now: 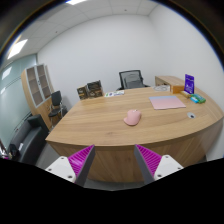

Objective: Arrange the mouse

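Note:
A pink mouse (132,118) lies on the wooden table (100,128), near its middle, well beyond my fingers. A pink mouse mat (167,102) lies further to the right on the table. My gripper (114,160) is open and empty, held in front of the table's near edge, with its purple pads (80,157) spread wide apart. Nothing stands between the fingers.
A purple box (188,84) and a small teal item (197,99) sit at the table's far right end. Black office chairs (131,79) stand behind the table. A glass-door cabinet (38,84) stands at the left wall, with another chair (54,105) by it.

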Demonstrator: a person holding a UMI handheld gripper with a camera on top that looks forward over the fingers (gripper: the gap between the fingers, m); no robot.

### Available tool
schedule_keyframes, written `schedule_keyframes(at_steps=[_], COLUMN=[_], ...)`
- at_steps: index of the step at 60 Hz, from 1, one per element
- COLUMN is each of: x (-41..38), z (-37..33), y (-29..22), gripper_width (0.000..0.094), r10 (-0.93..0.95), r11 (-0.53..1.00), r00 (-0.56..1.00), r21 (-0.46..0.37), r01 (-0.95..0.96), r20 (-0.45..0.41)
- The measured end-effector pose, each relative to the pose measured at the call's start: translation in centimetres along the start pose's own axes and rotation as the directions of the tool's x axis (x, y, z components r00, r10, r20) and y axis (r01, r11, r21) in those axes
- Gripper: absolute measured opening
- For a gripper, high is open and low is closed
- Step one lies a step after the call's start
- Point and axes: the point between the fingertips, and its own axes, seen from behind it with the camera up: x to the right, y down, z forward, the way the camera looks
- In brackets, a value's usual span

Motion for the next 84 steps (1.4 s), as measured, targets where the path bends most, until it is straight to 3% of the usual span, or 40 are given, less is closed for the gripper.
schedule_keyframes(at_steps=[5, 14, 33, 51, 67, 71, 75, 84], x=[-4.4, -4.4, 2.8, 7.0, 7.3, 7.2, 7.7, 7.6], z=[1.8, 3.7, 12.7, 24.6, 31.1, 32.4, 33.2, 32.8], y=[0.2, -0.6, -2.8, -5.8, -7.5, -8.0, -8.0, -7.7], gripper_width=[0.083, 0.083, 0.0829, 0.0829, 0.0812, 0.073, 0.0582, 0.0496], r10=[0.013, -0.004, 0.013, 0.051, 0.059, 0.031, -0.034, -0.081], r11=[1.0, 1.0, 1.0, 0.995, 0.989, 0.991, 0.991, 0.99], r00=[0.998, 0.991, 0.98, 0.99, 0.994, 0.996, 0.994, 0.99], r21=[0.003, 0.017, -0.005, -0.079, -0.133, -0.13, -0.131, -0.124], r01=[-0.013, 0.007, -0.015, -0.062, -0.071, -0.043, 0.02, 0.066], r20=[-0.064, -0.133, -0.198, -0.128, -0.092, -0.087, -0.106, -0.118])
